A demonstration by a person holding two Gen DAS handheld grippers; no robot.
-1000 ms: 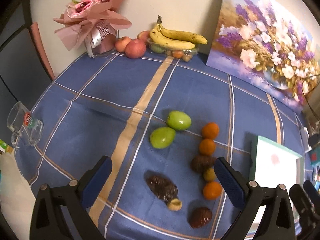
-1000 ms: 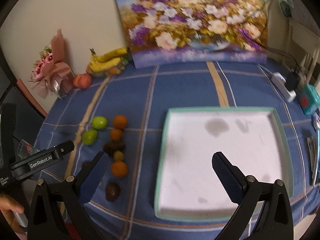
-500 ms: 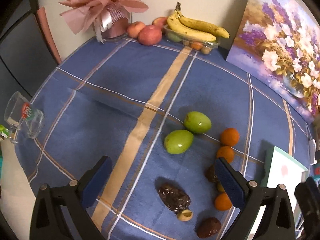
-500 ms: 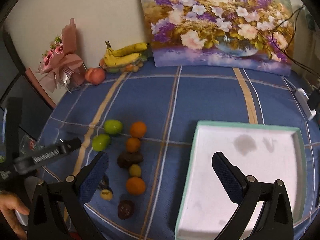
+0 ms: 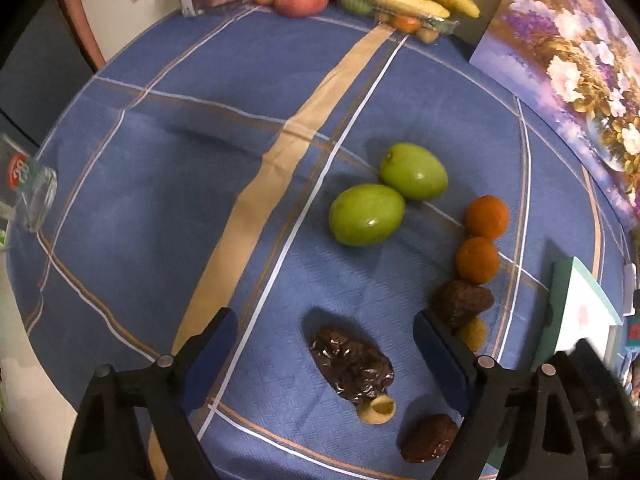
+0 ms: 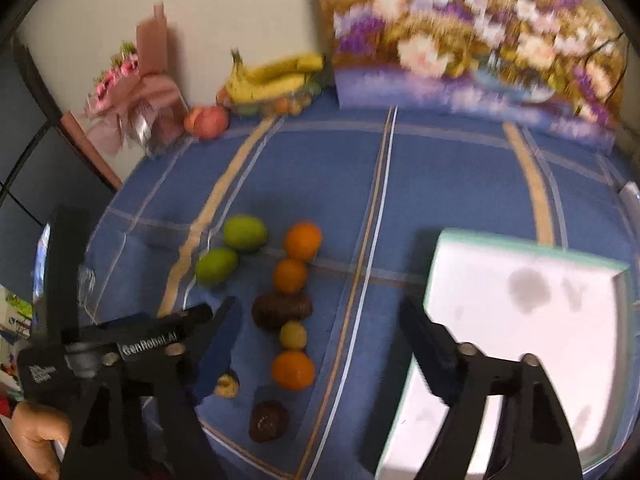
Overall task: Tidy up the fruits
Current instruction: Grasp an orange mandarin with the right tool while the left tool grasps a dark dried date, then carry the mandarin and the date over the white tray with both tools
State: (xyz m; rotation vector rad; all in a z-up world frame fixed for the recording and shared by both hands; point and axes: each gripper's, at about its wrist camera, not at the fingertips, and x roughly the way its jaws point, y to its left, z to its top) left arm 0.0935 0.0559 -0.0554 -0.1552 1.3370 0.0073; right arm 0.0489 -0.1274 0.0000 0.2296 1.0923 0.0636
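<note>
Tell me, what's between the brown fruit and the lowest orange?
A small yellow fruit, between the brown fruit and the lowest orange, in the right wrist view.

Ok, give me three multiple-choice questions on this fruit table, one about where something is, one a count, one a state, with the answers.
1. In the right wrist view, the white tray lies on which side of the row of oranges?
A. left
B. right
C. behind it, at the wall

2. How many loose green fruits lie in the middle of the cloth?
A. one
B. two
C. four

3. The tray, as far as it shows, is:
A. bare of fruit
B. piled with oranges
C. turned upside down

Answers:
1 B, the tray sits right of the row, apart from it.
2 B, a pair lies side by side.
3 A, only grey stains mark its white floor.
</note>
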